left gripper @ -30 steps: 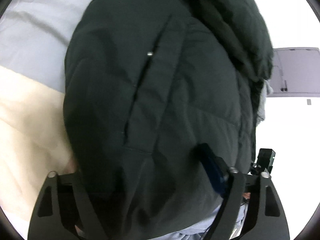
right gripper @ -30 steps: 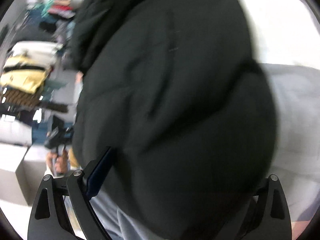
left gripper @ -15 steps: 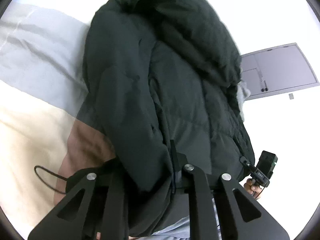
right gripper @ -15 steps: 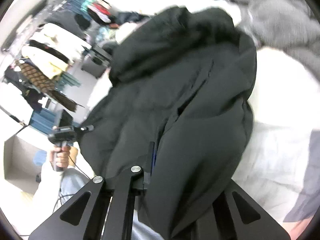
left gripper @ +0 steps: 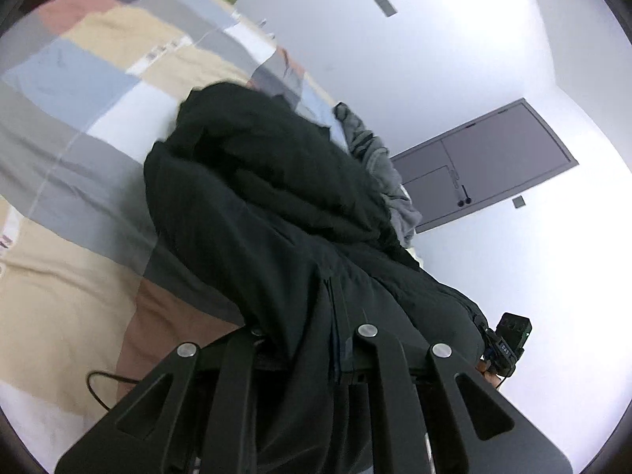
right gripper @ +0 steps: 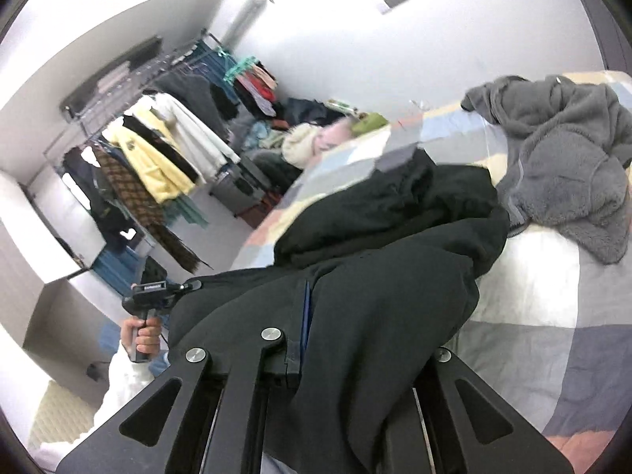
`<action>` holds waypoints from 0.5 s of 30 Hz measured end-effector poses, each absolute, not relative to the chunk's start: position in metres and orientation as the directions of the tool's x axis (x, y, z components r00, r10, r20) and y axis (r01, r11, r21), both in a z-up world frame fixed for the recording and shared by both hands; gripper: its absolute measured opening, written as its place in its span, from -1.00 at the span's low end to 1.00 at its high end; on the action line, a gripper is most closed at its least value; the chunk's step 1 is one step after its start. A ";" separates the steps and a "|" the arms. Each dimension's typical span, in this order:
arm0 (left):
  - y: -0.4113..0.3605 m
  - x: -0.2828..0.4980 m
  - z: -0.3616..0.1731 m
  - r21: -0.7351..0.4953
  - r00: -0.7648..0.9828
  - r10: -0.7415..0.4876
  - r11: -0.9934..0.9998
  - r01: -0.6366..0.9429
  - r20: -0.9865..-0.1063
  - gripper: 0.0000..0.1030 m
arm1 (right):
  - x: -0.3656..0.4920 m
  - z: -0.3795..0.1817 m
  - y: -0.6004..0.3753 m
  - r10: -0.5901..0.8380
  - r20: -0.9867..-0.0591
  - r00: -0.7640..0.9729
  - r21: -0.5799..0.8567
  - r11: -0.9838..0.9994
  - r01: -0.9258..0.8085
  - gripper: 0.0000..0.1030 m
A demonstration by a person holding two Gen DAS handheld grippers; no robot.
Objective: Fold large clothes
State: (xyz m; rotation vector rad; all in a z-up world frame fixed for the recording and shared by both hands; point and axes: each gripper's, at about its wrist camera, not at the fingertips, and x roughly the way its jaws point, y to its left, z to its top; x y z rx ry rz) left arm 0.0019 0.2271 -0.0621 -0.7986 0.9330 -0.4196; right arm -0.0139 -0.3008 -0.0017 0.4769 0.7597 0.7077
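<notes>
**Black coat pinched at both grippers, trailing onto the bed**

Black and padded, the coat (left gripper: pixel 276 205) is clamped in both grippers. The left gripper (left gripper: pixel 316 339) has its jaws drawn nearly together, with a fold of the coat's hem pinched between them; the cloth spills over the fingers and hangs below them. The right gripper (right gripper: pixel 304 339) is likewise closed tight on another part of the hem, a blue pad edge showing beside the gathered fabric. From both grips the coat runs forward and away, its far bulk resting bunched on the bed (left gripper: pixel 79 126), on a patchwork cover of grey, tan, blue and brown.

A grey fleece (right gripper: pixel 561 166) lies crumpled on the bed just beyond the coat's far end, touching or nearly touching it. Bare cover lies to the coat's left in the left view and below the fleece in the right view. Past the bed's edge stand a full clothes rack (right gripper: pixel 158 150) and a heap of garments. A grey door (left gripper: pixel 493 166) shows in the white wall.
</notes>
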 end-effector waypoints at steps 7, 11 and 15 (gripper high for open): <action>0.231 -0.048 -0.044 -0.772 0.515 -0.659 0.636 -0.007 -0.548 -0.77 | -0.087 0.023 -0.309 0.731 -0.443 0.519 0.629 0.666 -0.401 -0.87; 0.227 -0.076 -0.033 -0.758 0.504 -0.651 0.653 -0.011 -0.568 -0.77 | -0.117 0.029 -0.312 0.722 -0.460 0.518 0.637 0.674 -0.375 -0.87; 0.224 -0.077 -0.038 -0.739 0.495 -0.628 0.673 -0.041 -0.600 -0.77 | -0.109 0.026 -0.314 0.720 -0.472 0.509 0.659 0.672 -0.340 -0.87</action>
